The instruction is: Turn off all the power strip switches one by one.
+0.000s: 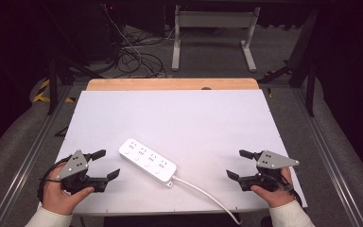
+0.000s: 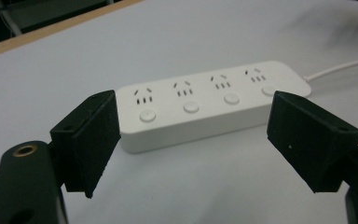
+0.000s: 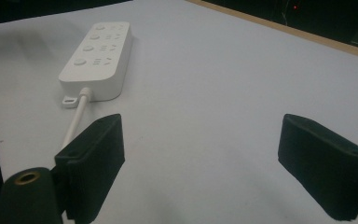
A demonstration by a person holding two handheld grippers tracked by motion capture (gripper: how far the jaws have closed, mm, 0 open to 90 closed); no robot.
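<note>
Two hand-held grippers are flanking a power strip (image 1: pixel 147 162).
Left hand-held gripper (image 1: pixel 106 164) and right hand-held gripper (image 1: pixel 237 164) are gaping wide, empty; the strip is lying diagonally on the white counter (image 1: pixel 179 118) between them.

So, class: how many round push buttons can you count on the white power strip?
4, in one row along the white plastic power strip: one at its free end, two in the middle, one nearest the white cable. None seems hidden.
</note>
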